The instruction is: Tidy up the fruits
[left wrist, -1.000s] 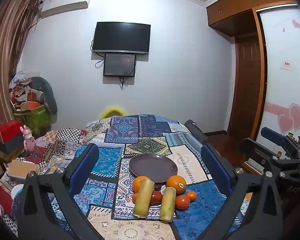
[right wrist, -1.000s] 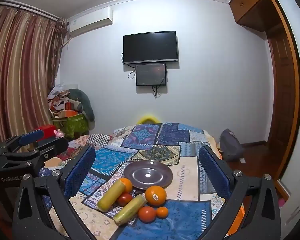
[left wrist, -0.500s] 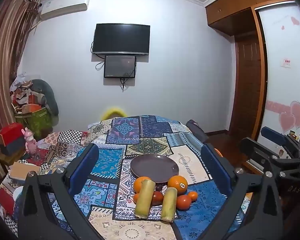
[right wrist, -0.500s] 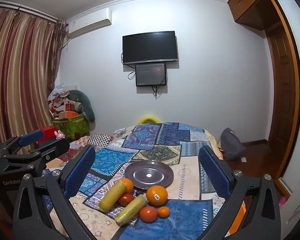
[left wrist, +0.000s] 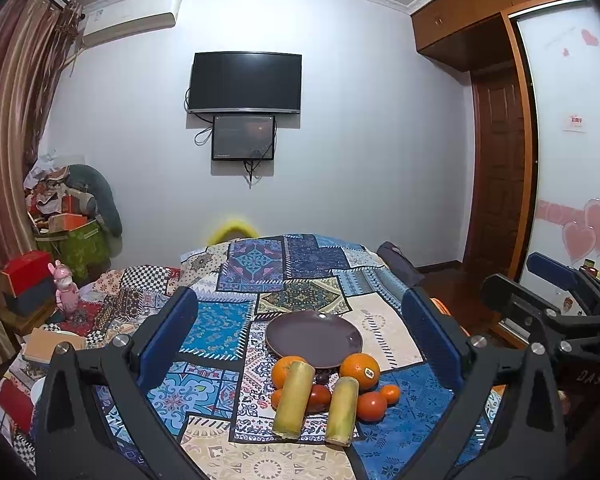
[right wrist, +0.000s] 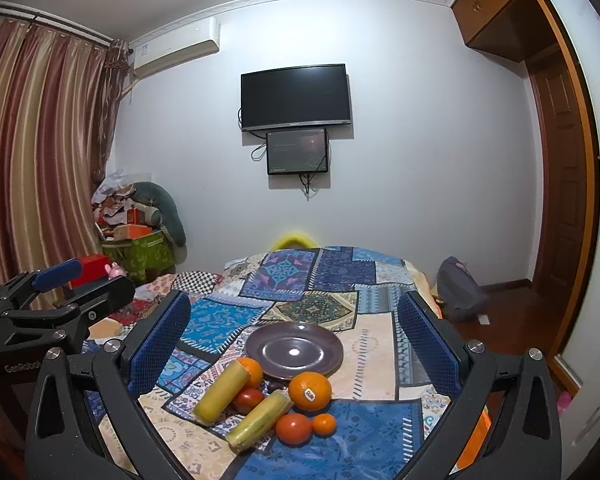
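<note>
Your fruit lies on a bed point(left wrist: 300, 276) under a patchwork quilt point(right wrist: 332, 276), in a room with a TV point(left wrist: 246, 82) and a small screen point(left wrist: 244, 138) on the far wall, a curtain point(right wrist: 40, 152) on the left and a wooden door point(left wrist: 496, 168) on the right. A dark plate point(left wrist: 314, 338) sits mid-bed, bare. Against its near edge cluster two oranges point(left wrist: 360, 366), two tomatoes point(right wrist: 294, 429), a small tangerine point(right wrist: 324, 424) and two yellow-green stalks point(left wrist: 294, 398), all on the quilt.

Your left gripper point(left wrist: 300, 340) and right gripper point(right wrist: 294, 340) both hang above the near end of the bed with jaws spread wide, holding nothing. Since a second ago both have barely shifted, and the fruit has not moved.

The right view shows a glint on the plate and the stalks lying aslant; the left view shows them end-on, plus heart stickers on a wardrobe point(left wrist: 572, 160) that the right view only grazes.
</note>
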{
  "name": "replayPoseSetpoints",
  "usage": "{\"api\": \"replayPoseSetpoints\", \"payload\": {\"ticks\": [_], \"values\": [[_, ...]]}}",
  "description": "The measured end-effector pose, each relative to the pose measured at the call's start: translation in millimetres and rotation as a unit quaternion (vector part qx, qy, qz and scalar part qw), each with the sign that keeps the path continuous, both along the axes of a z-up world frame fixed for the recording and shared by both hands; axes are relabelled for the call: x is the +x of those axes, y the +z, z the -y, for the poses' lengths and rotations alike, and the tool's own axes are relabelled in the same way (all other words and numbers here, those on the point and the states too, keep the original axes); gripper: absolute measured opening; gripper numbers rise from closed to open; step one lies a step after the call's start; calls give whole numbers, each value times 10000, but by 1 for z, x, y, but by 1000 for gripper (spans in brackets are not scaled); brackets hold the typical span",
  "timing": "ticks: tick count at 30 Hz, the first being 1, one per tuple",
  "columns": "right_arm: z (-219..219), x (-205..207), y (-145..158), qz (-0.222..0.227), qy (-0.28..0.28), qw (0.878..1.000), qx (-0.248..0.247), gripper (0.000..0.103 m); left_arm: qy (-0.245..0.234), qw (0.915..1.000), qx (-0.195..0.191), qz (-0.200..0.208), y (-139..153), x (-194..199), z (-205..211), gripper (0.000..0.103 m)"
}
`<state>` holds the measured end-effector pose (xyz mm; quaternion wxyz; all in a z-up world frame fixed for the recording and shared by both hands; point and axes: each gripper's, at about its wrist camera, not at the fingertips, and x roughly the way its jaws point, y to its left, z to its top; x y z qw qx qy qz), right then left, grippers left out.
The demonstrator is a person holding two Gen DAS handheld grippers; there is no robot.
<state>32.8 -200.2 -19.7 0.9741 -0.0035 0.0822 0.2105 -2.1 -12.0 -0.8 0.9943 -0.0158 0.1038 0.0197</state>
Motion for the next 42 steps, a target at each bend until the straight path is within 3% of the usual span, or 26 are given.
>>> {"api": "replayPoseSetpoints", "payload": {"ticks": [42], "values": [[0, -6, 8, 101, -8, 9999, -33, 103, 11, 10000, 39, 30, 0, -4, 2, 103]]}}
